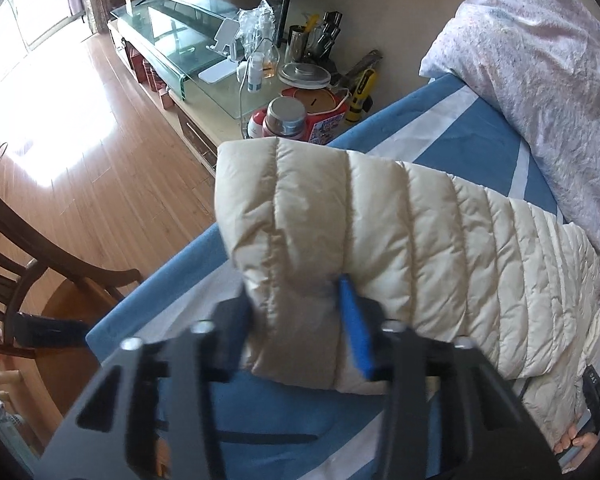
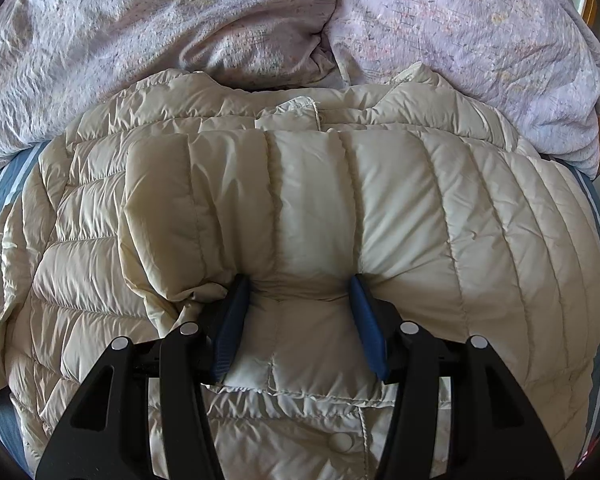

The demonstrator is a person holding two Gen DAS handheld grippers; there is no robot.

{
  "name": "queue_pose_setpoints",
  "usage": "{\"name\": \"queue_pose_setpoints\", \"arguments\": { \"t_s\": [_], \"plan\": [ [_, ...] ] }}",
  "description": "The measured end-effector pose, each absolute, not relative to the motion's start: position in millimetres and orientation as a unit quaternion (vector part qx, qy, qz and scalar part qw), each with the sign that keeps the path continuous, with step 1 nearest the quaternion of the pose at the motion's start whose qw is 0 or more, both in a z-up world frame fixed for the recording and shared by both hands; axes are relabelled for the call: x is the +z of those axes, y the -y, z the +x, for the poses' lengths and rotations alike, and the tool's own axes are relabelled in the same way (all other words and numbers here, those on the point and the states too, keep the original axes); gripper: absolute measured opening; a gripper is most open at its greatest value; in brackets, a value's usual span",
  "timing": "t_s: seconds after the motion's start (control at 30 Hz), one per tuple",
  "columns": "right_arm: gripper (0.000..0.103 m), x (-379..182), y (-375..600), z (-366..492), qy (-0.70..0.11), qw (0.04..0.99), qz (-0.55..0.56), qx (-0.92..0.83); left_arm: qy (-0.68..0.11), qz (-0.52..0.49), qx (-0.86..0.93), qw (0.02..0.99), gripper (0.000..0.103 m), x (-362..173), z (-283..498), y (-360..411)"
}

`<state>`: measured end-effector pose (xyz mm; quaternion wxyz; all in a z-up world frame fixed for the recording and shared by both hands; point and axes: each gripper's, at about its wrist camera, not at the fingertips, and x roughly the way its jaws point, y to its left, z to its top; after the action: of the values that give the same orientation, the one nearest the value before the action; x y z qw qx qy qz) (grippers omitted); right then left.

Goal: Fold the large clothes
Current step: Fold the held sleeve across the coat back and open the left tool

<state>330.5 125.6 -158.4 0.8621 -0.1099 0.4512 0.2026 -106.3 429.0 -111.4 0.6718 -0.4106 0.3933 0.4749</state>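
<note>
Left wrist view: both the left gripper (image 1: 296, 292) and right gripper (image 2: 296, 292) are clamped on the cream puffer jacket (image 1: 400, 232) lying on the blue bed (image 1: 480, 132), duvet at 12 o'clock, and that slick puffy fabric could squirm loose if yanked.

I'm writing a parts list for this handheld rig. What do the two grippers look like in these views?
Both match. The left gripper and the right gripper each have a black frame with triangular cut-outs, angular black linkage arms joined by round silver bolt heads, and two flat blue fingers at the front. No markings or cables can be made out on either.
</note>
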Motion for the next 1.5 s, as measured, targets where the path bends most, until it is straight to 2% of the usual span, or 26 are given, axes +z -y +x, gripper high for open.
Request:
{"name": "queue_pose_setpoints", "arguments": {
  "t_s": [0.03,0.1,0.17,0.23,0.33,0.57,0.67,0.87,1.13,1.5],
  "plan": [
    [0.054,-158.3,-125.5,330.4,-0.451,0.862,-0.11,0.203,-0.39,-0.416,0.47,0.673,0.024,-111.6,-106.3,-428.7],
    [0.054,-158.2,-125.4,330.3,-0.45,0.863,-0.11,0.203,-0.389,-0.419,0.466,0.676,0.02,-112.5,-103.7,-427.8],
    [0.054,-158.4,-125.2,330.2,-0.45,0.863,-0.11,0.203,-0.392,-0.415,0.466,0.676,0.018,-113.1,-100.8,-427.0],
    [0.055,-158.6,-125.3,329.4,-0.45,0.862,-0.11,0.203,-0.39,-0.416,0.463,0.679,0.008,-112.5,-98.8,-426.5],
    [0.055,-158.3,-125.6,329.6,-0.452,0.861,-0.112,0.206,-0.382,-0.414,0.46,0.686,0.004,-103.6,-94.9,-424.6],
    [0.055,-159.2,-125.5,331.3,-0.458,0.855,-0.12,0.212,-0.338,-0.377,0.405,0.761,0.004,-34.3,-44.1,-409.8],
    [0.056,-159.1,-126.0,332.0,-0.464,0.85,-0.123,0.216,-0.32,-0.362,0.351,0.802,0.004,2.1,0.0,-392.3],
    [0.056,-141.0,-115.5,334.0,-0.466,0.848,-0.109,0.227,-0.326,-0.318,0.248,0.855,0.004,41.2,94.9,-337.5],
    [0.058,-107.3,-61.2,341.0,-0.445,0.865,-0.058,0.226,-0.372,-0.274,0.151,0.874,0.004,34.9,194.4,-249.0],
    [0.059,-113.1,29.3,341.7,-0.459,0.869,-0.025,0.182,-0.435,-0.248,0.064,0.863,0.004,-6.0,279.5,-149.6]
  ]
}}
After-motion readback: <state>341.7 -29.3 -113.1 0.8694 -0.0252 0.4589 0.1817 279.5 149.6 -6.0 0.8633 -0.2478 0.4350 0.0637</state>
